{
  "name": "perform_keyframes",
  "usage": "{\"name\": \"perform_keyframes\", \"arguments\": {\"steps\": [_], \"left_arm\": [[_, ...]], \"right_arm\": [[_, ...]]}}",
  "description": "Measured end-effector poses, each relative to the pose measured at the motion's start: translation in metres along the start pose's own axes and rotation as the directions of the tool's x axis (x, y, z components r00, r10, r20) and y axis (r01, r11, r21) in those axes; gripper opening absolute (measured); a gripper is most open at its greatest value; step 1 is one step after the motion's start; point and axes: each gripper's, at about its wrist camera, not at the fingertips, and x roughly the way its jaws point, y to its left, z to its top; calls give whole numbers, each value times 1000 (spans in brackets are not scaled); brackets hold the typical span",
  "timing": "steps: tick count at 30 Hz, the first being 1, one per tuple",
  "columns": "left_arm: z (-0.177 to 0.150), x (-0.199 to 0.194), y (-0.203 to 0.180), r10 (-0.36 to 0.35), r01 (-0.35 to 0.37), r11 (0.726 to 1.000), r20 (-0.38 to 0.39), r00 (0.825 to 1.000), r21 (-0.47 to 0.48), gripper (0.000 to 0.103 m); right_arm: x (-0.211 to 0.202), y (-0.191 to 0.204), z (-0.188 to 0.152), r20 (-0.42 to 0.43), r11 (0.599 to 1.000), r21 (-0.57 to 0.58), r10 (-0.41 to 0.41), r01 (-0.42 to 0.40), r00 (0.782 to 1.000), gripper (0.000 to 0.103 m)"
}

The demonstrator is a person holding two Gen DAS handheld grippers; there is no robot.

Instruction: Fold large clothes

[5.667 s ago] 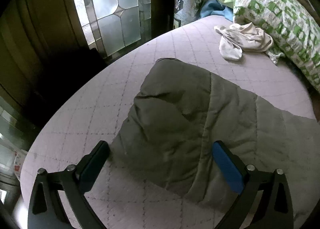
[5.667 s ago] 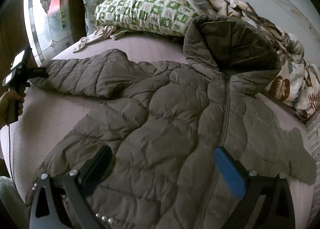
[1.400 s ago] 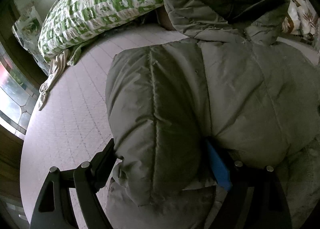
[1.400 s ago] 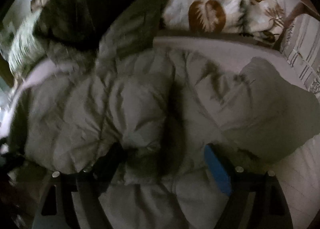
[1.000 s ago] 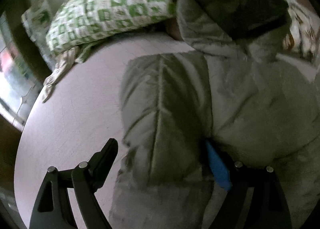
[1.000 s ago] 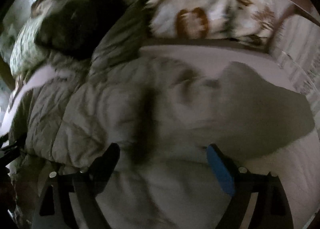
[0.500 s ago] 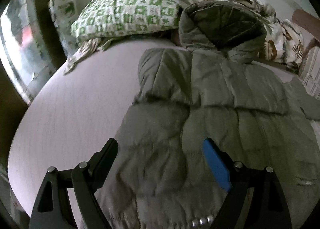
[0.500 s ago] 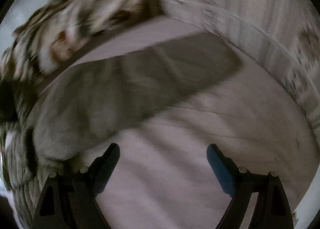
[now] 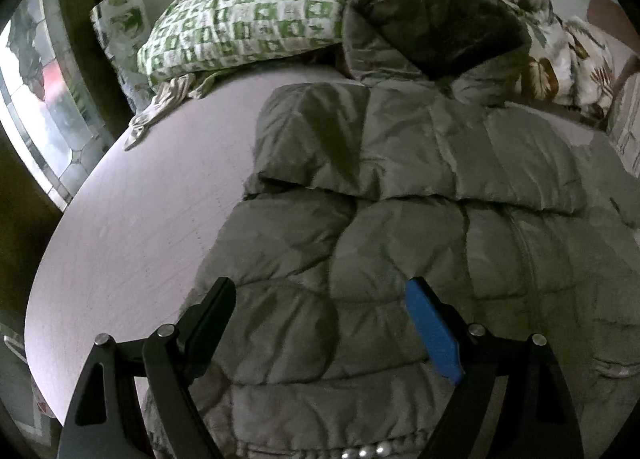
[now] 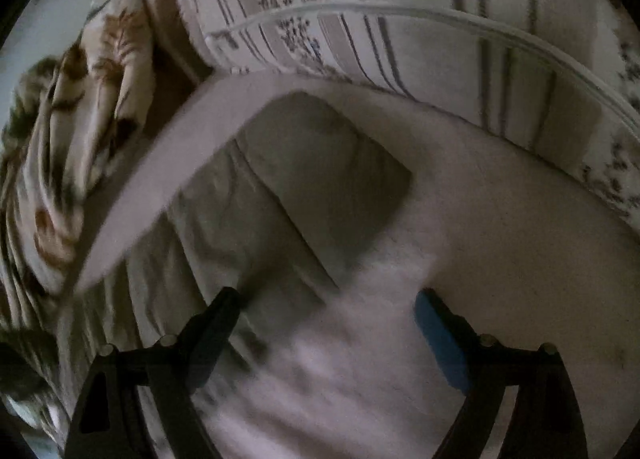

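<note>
Olive-grey quilted jacket [image 9: 400, 227] lies spread on the pale bed sheet [image 9: 132, 219], one sleeve folded across its chest. I see my left gripper [image 9: 320, 311] hanging above the lower front panel, jaws spread wide, nothing pinched. My right gripper [image 10: 326, 315] is likewise wide apart, gripping nothing, over bare sheet beside the other sleeve [image 10: 320, 175], near a striped cushion [image 10: 440, 39].
</note>
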Motion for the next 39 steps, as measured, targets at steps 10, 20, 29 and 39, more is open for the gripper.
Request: {"name": "perform_keyframes", "arguments": {"steps": [10,20,29,39], "left_arm": [[0,-5,-10,-18,17,999,19,1000,48,87],[-12,-10,3,-36,37,999,-14,999,35,87],[-18,-21,26,-49,50,999,-23,999,17,87],[-21,-36,67,-80,81,994,20,997,-72,87]], "right_arm": [[-2,39,6,118,997,26,63,-67,991,17],[-93,117,-15,259,958,-277,145,-71,955,12],[-169,229,-105,256,805,-586,297,-97,920,11],[-205,344,-239,35,552,-794,459,-254,888,11]]}}
